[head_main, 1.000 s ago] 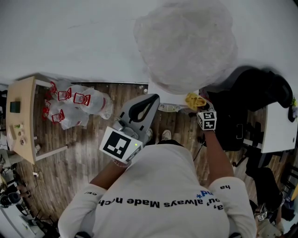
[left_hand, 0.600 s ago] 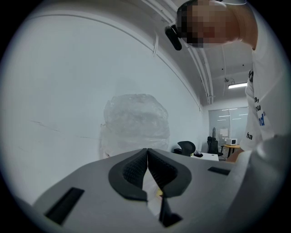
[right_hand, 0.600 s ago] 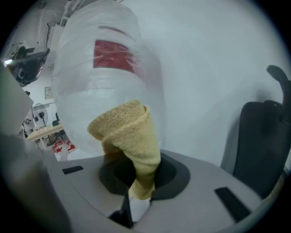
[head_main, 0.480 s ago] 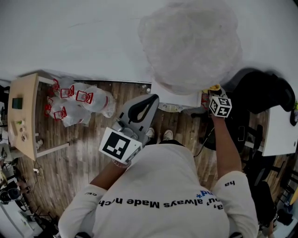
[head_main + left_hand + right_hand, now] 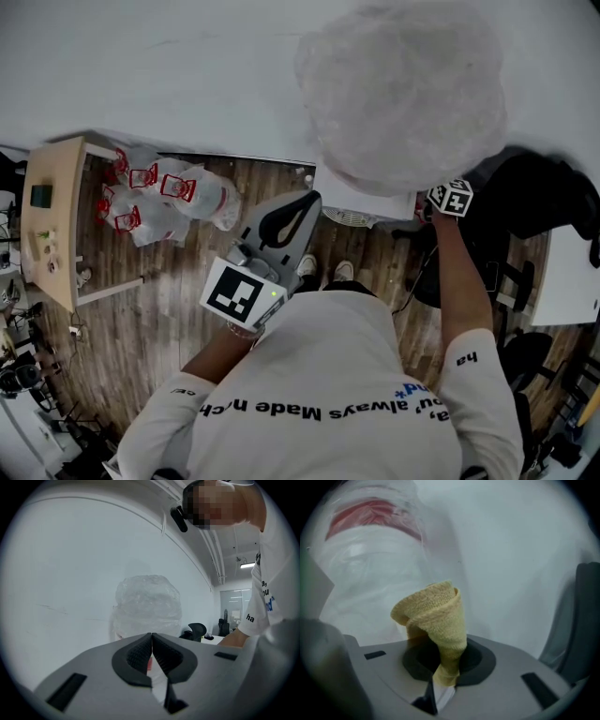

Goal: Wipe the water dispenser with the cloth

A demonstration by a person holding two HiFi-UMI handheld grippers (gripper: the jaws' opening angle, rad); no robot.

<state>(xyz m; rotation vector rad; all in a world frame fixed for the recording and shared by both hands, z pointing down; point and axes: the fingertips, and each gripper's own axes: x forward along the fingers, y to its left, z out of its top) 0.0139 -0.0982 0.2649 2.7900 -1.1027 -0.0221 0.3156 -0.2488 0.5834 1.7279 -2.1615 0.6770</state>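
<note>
The water dispenser's big bottle, wrapped in clear plastic, stands against the white wall on the white dispenser body. My right gripper is raised at the bottle's lower right side, with only its marker cube showing in the head view. In the right gripper view that gripper is shut on a folded yellow cloth, which stands up close to the wrapped bottle. My left gripper hangs shut and empty in front of the dispenser; its closed jaws point at the bottle.
Bagged bottles with red labels lie on the wooden floor at left, next to a small wooden table. A black office chair and a white desk stand at right. A white wall lies behind the dispenser.
My right gripper has risen and moved right along the bottle's lower edge with the cloth, which is now out of sight in the head view. The left gripper has stayed put.
</note>
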